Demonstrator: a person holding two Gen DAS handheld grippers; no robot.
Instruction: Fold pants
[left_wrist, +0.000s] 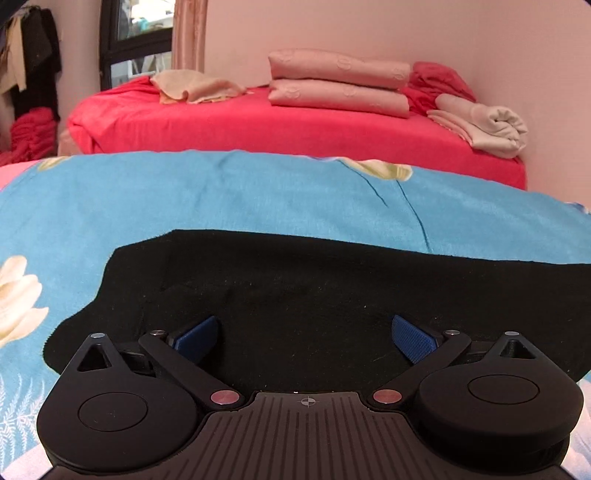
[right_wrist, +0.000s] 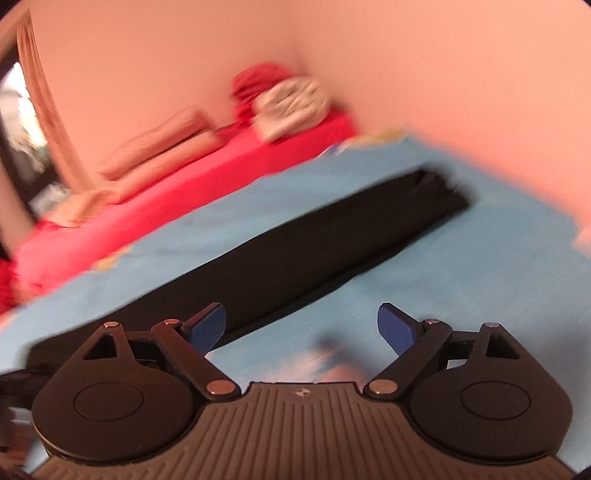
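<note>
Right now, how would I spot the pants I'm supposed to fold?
Find the blue flowered sheet in front of the red bed. The pants lie flat on it as a long strip. They are the only black cloth there; the folded things behind, on the red bed, are pink or beige.

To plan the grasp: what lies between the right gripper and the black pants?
Only bare blue sheet lies between the open right gripper and the pants, as the right wrist view shows.
</note>
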